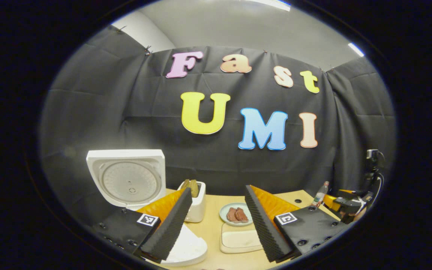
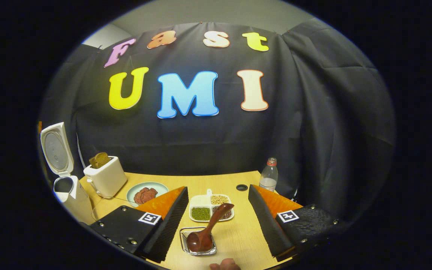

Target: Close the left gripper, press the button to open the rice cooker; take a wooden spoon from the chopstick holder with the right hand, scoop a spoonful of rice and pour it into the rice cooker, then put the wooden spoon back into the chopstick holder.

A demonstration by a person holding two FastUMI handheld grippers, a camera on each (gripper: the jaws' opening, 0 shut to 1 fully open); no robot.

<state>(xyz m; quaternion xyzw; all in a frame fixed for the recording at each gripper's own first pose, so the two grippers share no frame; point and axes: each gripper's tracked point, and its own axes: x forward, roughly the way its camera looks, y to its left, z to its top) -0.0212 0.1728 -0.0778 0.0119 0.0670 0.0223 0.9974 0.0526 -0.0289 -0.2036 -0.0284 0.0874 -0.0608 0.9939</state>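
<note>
The white rice cooker [image 1: 186,249] stands just under my left gripper [image 1: 218,189], its lid [image 1: 126,180] raised upright. That gripper is open with nothing between its fingers. In the right gripper view the cooker [image 2: 69,195] sits at the far left, lid [image 2: 54,148] up. A dark wooden spoon [image 2: 208,228] rests bowl-down in a small metal chopstick holder [image 2: 186,234], handle leaning away. My right gripper [image 2: 218,189] is open above it, with the spoon in the gap and touching neither finger. Beyond the spoon is a divided white dish [image 2: 209,194] of pale grains and green beans.
A white toaster [image 2: 105,176] with bread and a plate of meat [image 2: 146,194] stand right of the cooker. A bottle [image 2: 269,174] and a round hole [image 2: 241,186] are at the table's back. A pale board [image 1: 240,240] lies near the left gripper. Part of a hand [image 2: 223,265] shows below.
</note>
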